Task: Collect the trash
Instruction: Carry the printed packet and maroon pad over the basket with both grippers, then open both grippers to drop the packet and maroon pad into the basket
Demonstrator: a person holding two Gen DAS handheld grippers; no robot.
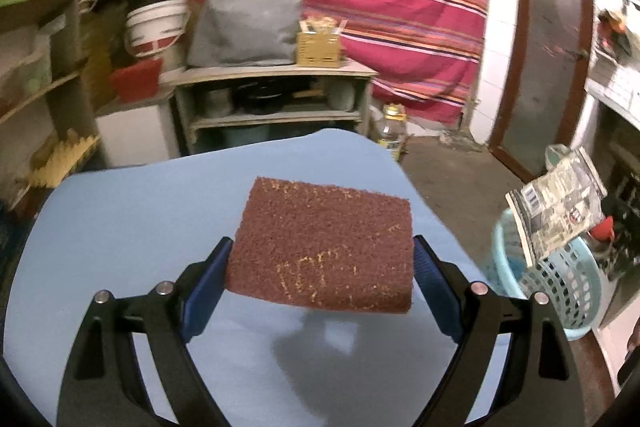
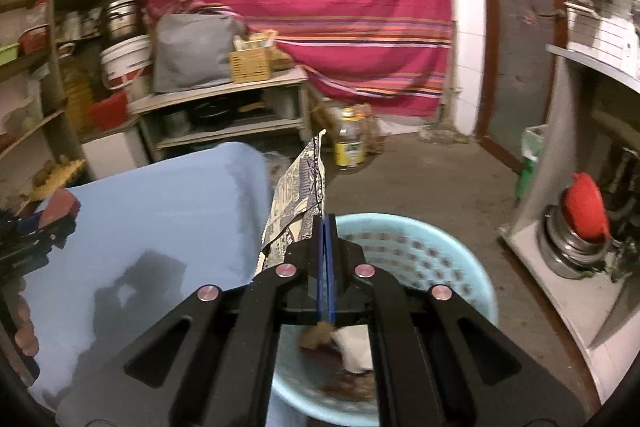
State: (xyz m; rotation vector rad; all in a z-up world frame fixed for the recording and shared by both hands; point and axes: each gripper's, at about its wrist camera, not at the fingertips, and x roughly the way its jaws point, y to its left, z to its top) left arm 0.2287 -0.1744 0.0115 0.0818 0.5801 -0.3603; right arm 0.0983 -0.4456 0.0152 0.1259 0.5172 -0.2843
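Reference landmark: the pale blue perforated basket standing on the floor beside the blue-topped table. The left gripper carries a brown scouring pad, clamped edge to edge between its blue pads, jaws spread wide to the pad's width. The pad is held clear above the table, to the table side of the basket and not yet over it. Judged light, spongy and rough-faced; it should not slip, but it will bow if squeezed harder, so the present hold across its near edges looks adequate. The right gripper is clenched tight on the lower edge of a printed wrapper, which stands up from the jaw tips at the basket's rim on the table side. In the left wrist view the same wrapper hangs over the basket. Judged very light, thin, crinkly and limp; an edge pinch suffices, though it may cling to the pads on release. Scraps already lie in the basket bottom. Pose: both grippers point forward and downward, the left over the table, the right over the basket's near portion. A person's fingers show at the far left edge of the right wrist view.
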